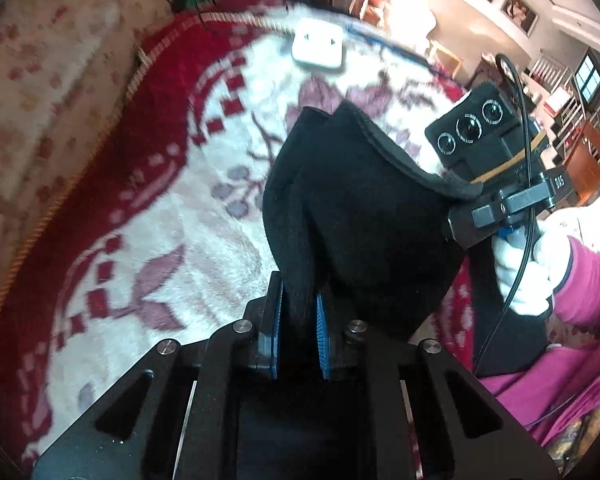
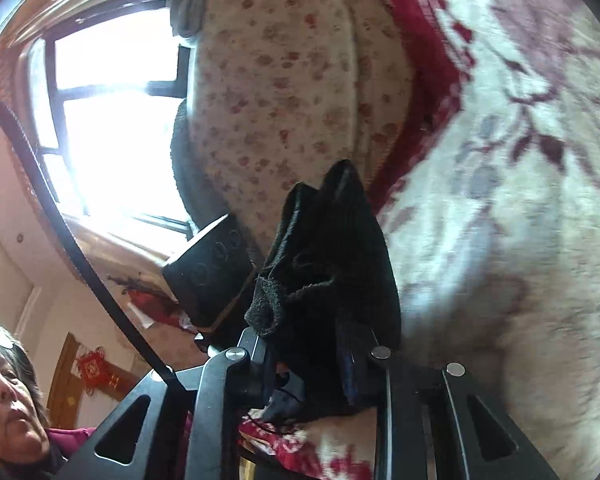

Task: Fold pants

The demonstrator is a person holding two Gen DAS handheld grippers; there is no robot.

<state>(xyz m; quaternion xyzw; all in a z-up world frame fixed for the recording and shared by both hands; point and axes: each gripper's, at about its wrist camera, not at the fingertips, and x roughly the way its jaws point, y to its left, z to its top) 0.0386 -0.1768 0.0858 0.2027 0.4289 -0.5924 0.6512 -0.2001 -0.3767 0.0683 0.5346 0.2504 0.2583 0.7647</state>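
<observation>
Both tongs, left gripper (image 1: pixel 298 320) and right gripper (image 2: pixel 308 364), clamp bunched black knit pants (image 1: pixel 352 216) above a red-bordered cream floral blanket (image 1: pixel 172 216), fingertips buried in cloth

Black pants (image 1: pixel 352 216) — bunched (fuzzy knit), hanging lifted above the blanket (image 1: pixel 204 216).

Home bedroom: blanket-covered bed (image 1: pixel 148 184), framed pictures (image 1: pixel 518 10).

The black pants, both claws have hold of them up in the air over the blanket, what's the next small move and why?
Probably lower both claws together toward the blanket so the fabric can be laid flat. The left claw is shut on the black pants, the right claw also grips them, and the cloth hangs bunched between the two, off the surface, so no fold can be set yet.
</observation>
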